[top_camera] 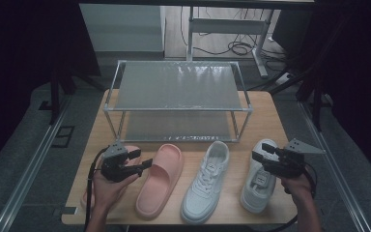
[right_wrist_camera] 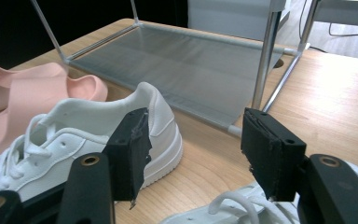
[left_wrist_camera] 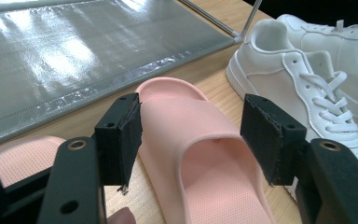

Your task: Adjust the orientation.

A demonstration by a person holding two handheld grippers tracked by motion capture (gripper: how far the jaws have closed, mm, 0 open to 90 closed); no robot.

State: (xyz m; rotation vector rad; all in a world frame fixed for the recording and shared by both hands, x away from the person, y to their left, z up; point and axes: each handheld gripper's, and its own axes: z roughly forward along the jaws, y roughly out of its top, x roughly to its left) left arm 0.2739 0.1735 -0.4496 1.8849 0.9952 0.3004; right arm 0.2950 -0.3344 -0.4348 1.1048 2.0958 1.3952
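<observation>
Hovering over the near-left part of the table, the left gripper stands with its jaws spread and nothing between the pads; the right gripper is likewise spread and empty, above the far-right sneaker.

Four items lie in a row along the near edge, in front of the two-tier shoe rack: a pink slide largely covered by the left hand; a second pink slide; a white sneaker; the far-right sneaker.

Relation governing the coming move, by judgement: the second pink slide lies directly ahead of the left gripper, its strap framed between the two jaws in the left gripper view; its long axis runs from the near edge toward the rack, leaning slightly right at the far end; the jaws therefore straddle the slide across its width, which suits a grip on the strap or side wall. The left hand is clearly the nearer; the right hand is well apart from it.

On the other side, the far-right sneaker lies just beneath the right gripper's jaws, laces visible at the bottom of the right gripper view; the white sneaker lies to its left, heel toward the rack's lower shelf.
</observation>
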